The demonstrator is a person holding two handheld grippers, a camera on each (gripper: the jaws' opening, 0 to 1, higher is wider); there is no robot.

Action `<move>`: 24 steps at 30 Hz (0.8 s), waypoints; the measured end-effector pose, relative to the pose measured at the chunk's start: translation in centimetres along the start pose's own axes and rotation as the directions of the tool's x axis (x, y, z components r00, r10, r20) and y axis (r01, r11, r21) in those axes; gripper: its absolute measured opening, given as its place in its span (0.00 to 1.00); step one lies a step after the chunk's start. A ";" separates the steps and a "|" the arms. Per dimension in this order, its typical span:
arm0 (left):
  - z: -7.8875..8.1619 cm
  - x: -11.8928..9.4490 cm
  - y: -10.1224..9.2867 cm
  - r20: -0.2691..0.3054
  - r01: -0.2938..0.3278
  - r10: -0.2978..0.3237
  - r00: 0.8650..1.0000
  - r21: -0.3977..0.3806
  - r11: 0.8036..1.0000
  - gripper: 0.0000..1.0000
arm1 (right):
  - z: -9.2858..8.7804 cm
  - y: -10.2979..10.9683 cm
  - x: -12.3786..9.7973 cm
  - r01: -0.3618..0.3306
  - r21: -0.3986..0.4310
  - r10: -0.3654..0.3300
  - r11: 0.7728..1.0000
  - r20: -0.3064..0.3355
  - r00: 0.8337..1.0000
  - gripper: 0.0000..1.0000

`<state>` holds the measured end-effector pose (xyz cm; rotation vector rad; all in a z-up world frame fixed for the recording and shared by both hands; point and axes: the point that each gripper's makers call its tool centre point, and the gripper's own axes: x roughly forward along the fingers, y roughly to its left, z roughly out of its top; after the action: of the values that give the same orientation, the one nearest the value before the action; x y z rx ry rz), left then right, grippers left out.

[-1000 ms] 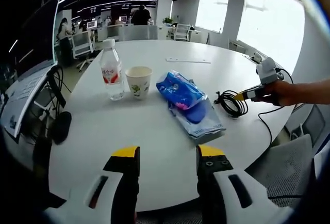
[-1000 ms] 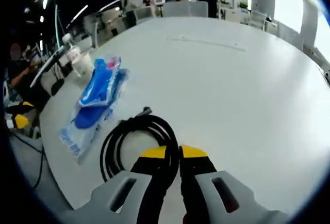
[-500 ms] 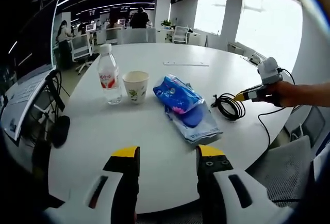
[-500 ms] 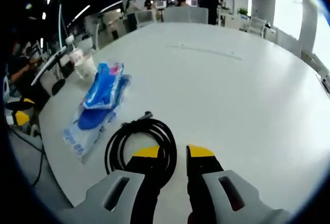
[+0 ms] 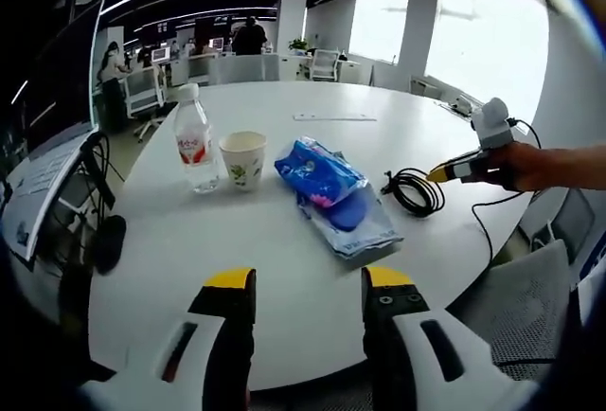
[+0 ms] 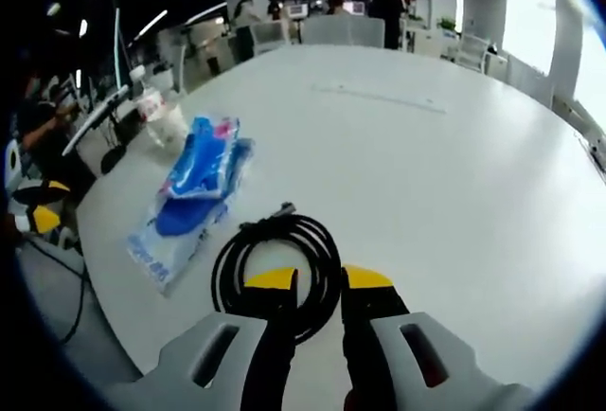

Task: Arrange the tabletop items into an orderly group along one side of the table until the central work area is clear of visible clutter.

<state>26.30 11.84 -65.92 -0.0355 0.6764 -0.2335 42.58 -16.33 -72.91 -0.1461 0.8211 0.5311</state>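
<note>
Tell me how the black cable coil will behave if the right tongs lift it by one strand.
The cable lies in loose loops with no tie visible, so it will probably sag and unwind when lifted. It looks thin, so likely light. One plug end sticks out and may swing or drag toward the blue packet. The right tongs straddle the near loop, slightly open.

Colours on your white counter (image 5: 284,241)

You have yellow-tipped grey left tongs (image 5: 308,290), a coiled black cable (image 6: 279,264), a blue packet (image 5: 322,176) with pink print, a red-labelled clear bottle (image 5: 192,139) and a cream cup (image 5: 242,157) with green motif.
</note>
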 end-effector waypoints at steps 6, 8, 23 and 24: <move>0.5 -0.2 0.8 0.012 0.006 -0.006 1.000 0.010 1.000 0.46 | 0.8 1.9 0.2 -0.034 -0.034 0.034 0.999 0.009 0.999 0.21; 0.7 -0.3 1.2 0.016 0.005 -0.005 1.000 0.011 1.000 0.47 | 1.1 2.7 0.1 -0.046 -0.043 0.047 0.998 0.014 0.999 0.23; 1.7 -0.7 4.0 0.036 0.001 -0.002 0.999 0.028 1.000 0.50 | 3.7 10.4 1.6 -0.187 0.018 0.186 0.982 0.064 0.981 0.37; 1.7 -0.7 4.1 0.036 -0.002 0.000 0.999 0.040 0.999 0.50 | 3.7 10.9 1.7 -0.199 0.030 0.197 0.980 0.067 0.978 0.37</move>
<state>27.68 15.95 -64.60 -0.0015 0.6362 -0.2448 40.51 -5.10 -70.75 -0.0133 0.7871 0.7045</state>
